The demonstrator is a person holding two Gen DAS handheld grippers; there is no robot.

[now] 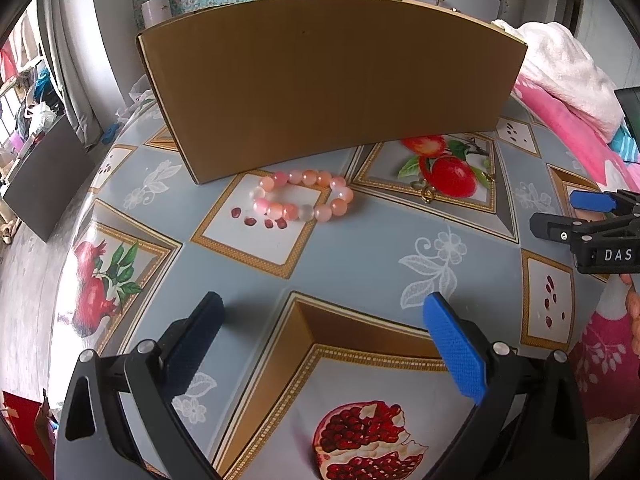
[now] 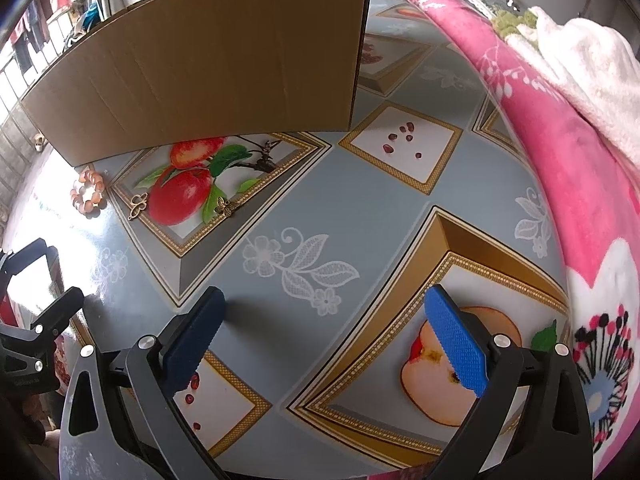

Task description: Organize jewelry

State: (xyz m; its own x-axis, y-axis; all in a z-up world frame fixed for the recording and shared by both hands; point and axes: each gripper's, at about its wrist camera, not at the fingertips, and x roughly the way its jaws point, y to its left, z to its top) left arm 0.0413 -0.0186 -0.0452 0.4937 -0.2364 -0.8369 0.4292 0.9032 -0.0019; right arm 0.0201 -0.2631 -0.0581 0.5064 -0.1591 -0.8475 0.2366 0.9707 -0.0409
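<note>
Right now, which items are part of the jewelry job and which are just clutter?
Job:
bead bracelet
two gold butterfly charms
cardboard box, likely
left gripper and right gripper, open, empty

Clutter:
pink blanket
white towel

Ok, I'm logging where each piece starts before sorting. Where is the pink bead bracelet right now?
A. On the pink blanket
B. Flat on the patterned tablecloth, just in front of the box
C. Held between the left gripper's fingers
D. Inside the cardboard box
B: the pink bead bracelet lies flat on the tablecloth close to the front wall of the cardboard box, while the left gripper is open and holds nothing.
</note>
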